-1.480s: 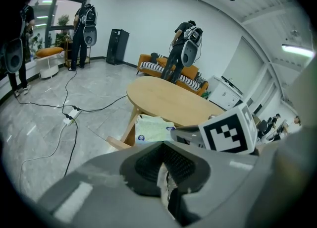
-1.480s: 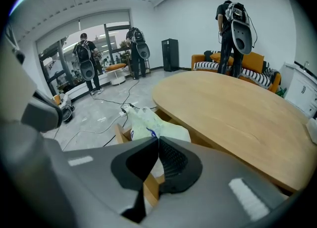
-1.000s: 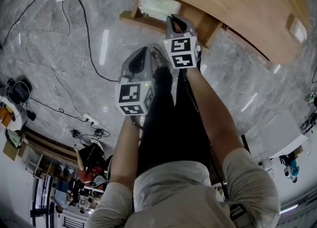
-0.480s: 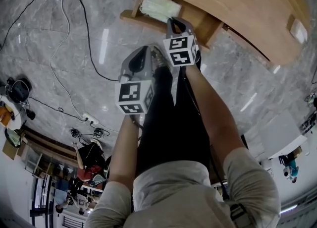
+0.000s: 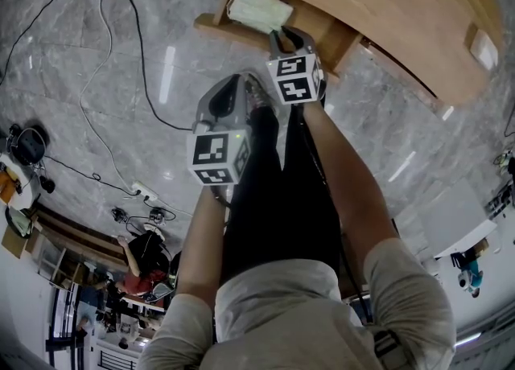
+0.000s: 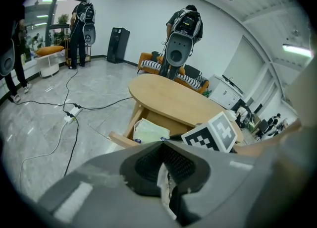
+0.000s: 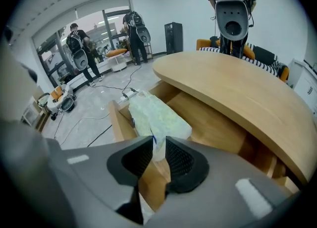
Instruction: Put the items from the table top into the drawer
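Lowered since a second ago, the pale-green soft pack (image 5: 259,8) lies in the open wooden drawer (image 5: 211,26) under the rounded table top (image 5: 386,6). Its near end sits between the right gripper's (image 7: 158,147) opening jaws, whose pads are loosening off it. The crinkly, pillowy wrap could snag a ribbed pad and drag out, or hump up and block the drawer. The left gripper (image 6: 165,145) hangs apart, jaws together.
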A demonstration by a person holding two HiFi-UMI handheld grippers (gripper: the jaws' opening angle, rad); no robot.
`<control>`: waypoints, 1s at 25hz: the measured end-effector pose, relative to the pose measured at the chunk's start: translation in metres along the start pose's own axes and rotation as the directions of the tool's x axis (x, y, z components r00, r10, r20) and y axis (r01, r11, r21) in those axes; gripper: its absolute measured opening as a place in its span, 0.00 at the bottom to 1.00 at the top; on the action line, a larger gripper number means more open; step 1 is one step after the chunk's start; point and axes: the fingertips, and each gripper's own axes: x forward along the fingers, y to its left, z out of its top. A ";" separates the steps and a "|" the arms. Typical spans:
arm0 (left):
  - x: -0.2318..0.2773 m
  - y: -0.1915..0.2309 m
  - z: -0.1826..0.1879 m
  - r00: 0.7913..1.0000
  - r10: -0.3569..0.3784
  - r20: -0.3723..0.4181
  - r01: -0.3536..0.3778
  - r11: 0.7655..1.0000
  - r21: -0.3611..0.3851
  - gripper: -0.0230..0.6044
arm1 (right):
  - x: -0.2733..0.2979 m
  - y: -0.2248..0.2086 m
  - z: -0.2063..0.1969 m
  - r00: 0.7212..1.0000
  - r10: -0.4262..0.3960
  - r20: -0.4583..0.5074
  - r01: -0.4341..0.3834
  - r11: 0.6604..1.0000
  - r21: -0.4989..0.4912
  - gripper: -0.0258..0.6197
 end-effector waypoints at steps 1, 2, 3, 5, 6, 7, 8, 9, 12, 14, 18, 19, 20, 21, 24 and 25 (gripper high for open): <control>-0.001 -0.001 0.000 1.000 0.000 0.002 0.000 1.000 -0.001 0.07 | -0.002 0.000 0.000 1.000 0.001 -0.001 -0.001 1.000 -0.004 0.17; -0.002 -0.002 0.000 1.000 0.001 0.005 -0.001 1.000 -0.003 0.07 | -0.004 0.001 0.001 1.000 0.002 0.000 -0.002 1.000 -0.009 0.17; -0.004 -0.004 0.001 1.000 0.002 0.007 -0.002 1.000 -0.005 0.07 | -0.007 0.001 0.003 1.000 0.002 0.002 -0.002 1.000 -0.015 0.17; -0.009 -0.006 0.003 1.000 0.005 0.011 -0.005 1.000 -0.006 0.07 | -0.015 0.003 0.008 1.000 0.003 0.006 -0.003 1.000 -0.026 0.17; -0.012 -0.006 0.005 1.000 0.008 0.012 -0.008 1.000 -0.005 0.07 | -0.020 0.004 0.009 1.000 0.005 0.008 -0.005 1.000 -0.028 0.17; -0.016 -0.007 0.006 1.000 0.011 0.014 -0.011 1.000 -0.004 0.07 | -0.026 0.005 0.011 1.000 0.008 0.009 -0.008 1.000 -0.028 0.17; -0.021 -0.007 0.008 1.000 0.016 0.019 -0.016 1.000 -0.004 0.07 | -0.033 0.007 0.014 1.000 0.013 0.012 -0.012 1.000 -0.028 0.17; -0.026 -0.007 0.013 0.999 0.022 0.026 -0.022 1.000 -0.007 0.07 | -0.042 0.009 0.019 1.000 0.017 0.019 -0.017 0.999 -0.030 0.17; -0.040 -0.009 0.028 0.997 0.046 0.054 -0.044 0.998 -0.038 0.07 | -0.076 0.017 0.042 0.998 0.033 0.054 -0.031 0.999 -0.044 0.14; -0.051 -0.013 0.038 0.996 0.060 0.073 -0.055 0.996 -0.064 0.07 | -0.102 0.023 0.060 0.995 0.048 0.088 -0.043 0.997 -0.063 0.13; -0.084 -0.027 0.062 0.992 0.067 0.107 -0.057 0.994 -0.092 0.07 | -0.162 0.042 0.095 0.984 0.066 0.167 -0.050 0.994 -0.097 0.05; -0.094 -0.031 0.073 0.990 0.065 0.126 -0.054 0.994 -0.093 0.07 | -0.178 0.046 0.106 0.979 0.068 0.190 -0.050 0.994 -0.102 0.05; -0.104 -0.036 0.086 0.987 0.063 0.151 -0.050 0.995 -0.088 0.07 | -0.194 0.049 0.117 0.974 0.070 0.216 -0.048 0.993 -0.107 0.05; -0.115 -0.042 0.101 0.982 0.061 0.179 -0.047 0.996 -0.078 0.07 | -0.211 0.053 0.129 0.967 0.072 0.244 -0.046 0.993 -0.111 0.05; -0.146 -0.061 0.147 0.964 0.049 0.260 -0.043 0.999 -0.030 0.07 | -0.261 0.063 0.165 0.939 0.092 0.330 -0.056 0.991 -0.118 0.05; -0.156 -0.067 0.163 0.957 0.044 0.287 -0.042 0.999 -0.012 0.07 | -0.278 0.066 0.179 0.927 0.099 0.362 -0.058 0.991 -0.122 0.05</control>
